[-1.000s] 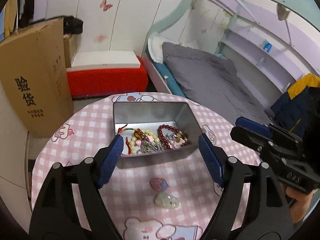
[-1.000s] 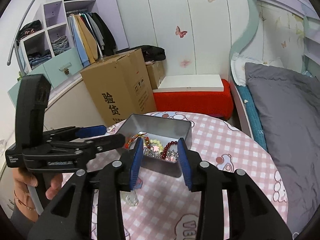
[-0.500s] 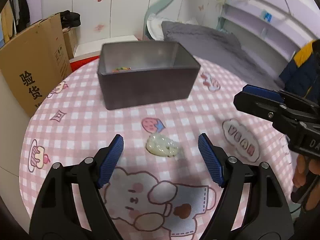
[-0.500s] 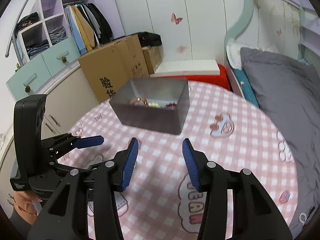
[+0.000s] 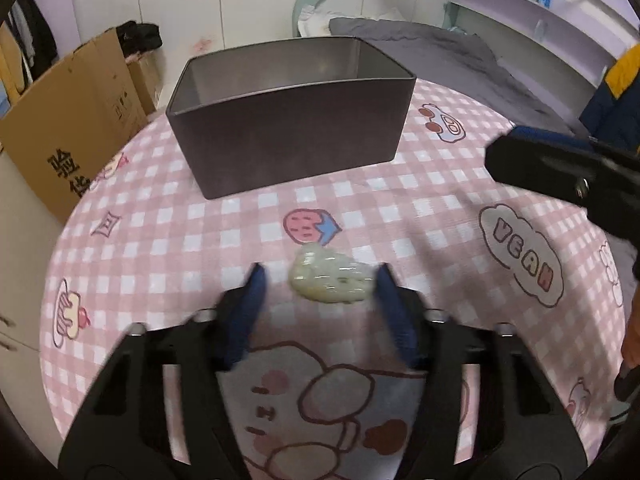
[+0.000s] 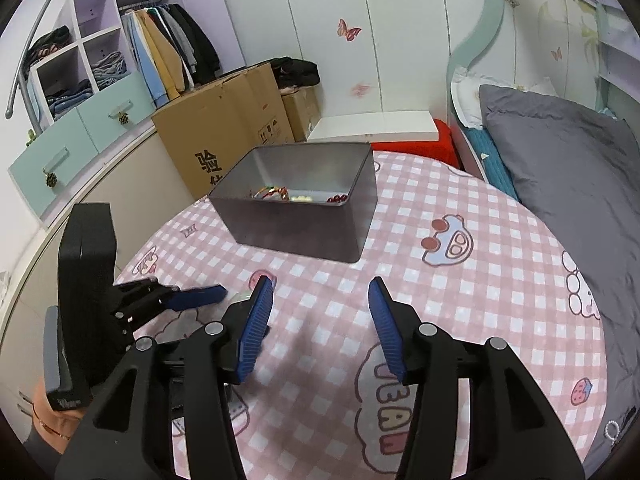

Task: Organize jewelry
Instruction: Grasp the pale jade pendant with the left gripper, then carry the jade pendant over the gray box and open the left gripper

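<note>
A: We start left of the tin (image 5: 288,120). What changed?

B: Our left claw (image 5: 320,304) has dropped from above the tin to the surface (image 5: 160,240) in front of it. Its jaws are closing around the pale jade pendant (image 5: 330,282), one pad near touching, no pinch yet.

A: And right of the tin?

B: Our right claw (image 6: 320,320) is opening, nothing between its jaws. The pendant is probably the last loose piece; the other jewelry (image 6: 288,196) lies in the tin.
</note>
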Available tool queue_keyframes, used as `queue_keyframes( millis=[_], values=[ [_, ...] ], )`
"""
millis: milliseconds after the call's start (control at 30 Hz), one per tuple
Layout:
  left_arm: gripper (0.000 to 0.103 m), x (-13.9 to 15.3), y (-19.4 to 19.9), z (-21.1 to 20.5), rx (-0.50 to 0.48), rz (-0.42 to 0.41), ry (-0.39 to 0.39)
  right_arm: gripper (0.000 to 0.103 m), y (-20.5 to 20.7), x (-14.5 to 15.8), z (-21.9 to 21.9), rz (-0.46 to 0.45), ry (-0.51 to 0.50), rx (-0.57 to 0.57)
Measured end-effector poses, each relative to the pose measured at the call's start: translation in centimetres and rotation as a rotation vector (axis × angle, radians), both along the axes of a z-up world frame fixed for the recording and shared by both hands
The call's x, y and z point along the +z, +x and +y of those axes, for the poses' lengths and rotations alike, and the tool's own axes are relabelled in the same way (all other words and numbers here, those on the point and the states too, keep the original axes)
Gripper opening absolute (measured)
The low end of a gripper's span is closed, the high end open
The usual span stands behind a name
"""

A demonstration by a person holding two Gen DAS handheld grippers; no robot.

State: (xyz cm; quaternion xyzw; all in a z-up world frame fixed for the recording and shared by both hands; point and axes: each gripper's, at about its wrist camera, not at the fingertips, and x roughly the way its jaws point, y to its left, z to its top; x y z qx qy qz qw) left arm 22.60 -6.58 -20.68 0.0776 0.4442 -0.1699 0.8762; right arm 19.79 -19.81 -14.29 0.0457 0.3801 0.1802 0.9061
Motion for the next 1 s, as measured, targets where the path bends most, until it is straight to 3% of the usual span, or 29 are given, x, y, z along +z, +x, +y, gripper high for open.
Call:
queue_keyframes(
  millis=[167, 267, 400, 633, 700, 800, 867, 1000],
  values=[
    [0.043, 0.2, 0.0, 0.2, -0.016, 0.0, -0.012, 0.047, 1.2, 0.6, -0.1, -0.012, 0.013, -0.022],
    [0.043, 1.3, 0.2, 1.4, -0.008, 0.005, -0.08, 0.047, 2.3, 1.1, -0.3, -0.023, 0.017, -0.054],
    [0.043, 4.0, 0.7, 3.0, 0.007, -0.046, -0.144, 0.047, 4.4, 1.5, -0.1, -0.026, 0.025, -0.085],
    [0.043, 7.6, 4.3, 4.0, 0.025, -0.107, -0.177, 0.046, 8.1, 1.0, 1.1, -0.002, -0.079, -0.129],
    [0.043, 7.8, 5.5, 3.9, 0.035, -0.108, -0.172, 0.029, 8.7, 0.5, 1.3, 0.017, -0.085, -0.119],
    [0.043, 7.7, 7.6, 3.6, 0.047, -0.093, -0.165, 0.015, 9.0, 0.0, 1.6, 0.025, -0.11, -0.105],
    [0.043, 7.4, 8.8, 3.3, 0.05, -0.082, -0.157, 0.008, 9.3, -0.2, 1.8, 0.032, -0.12, -0.095],
    [0.043, 7.1, 9.9, 2.8, 0.045, -0.068, -0.163, 0.008, 9.3, -0.3, 2.2, 0.024, -0.148, -0.09]
  ],
)
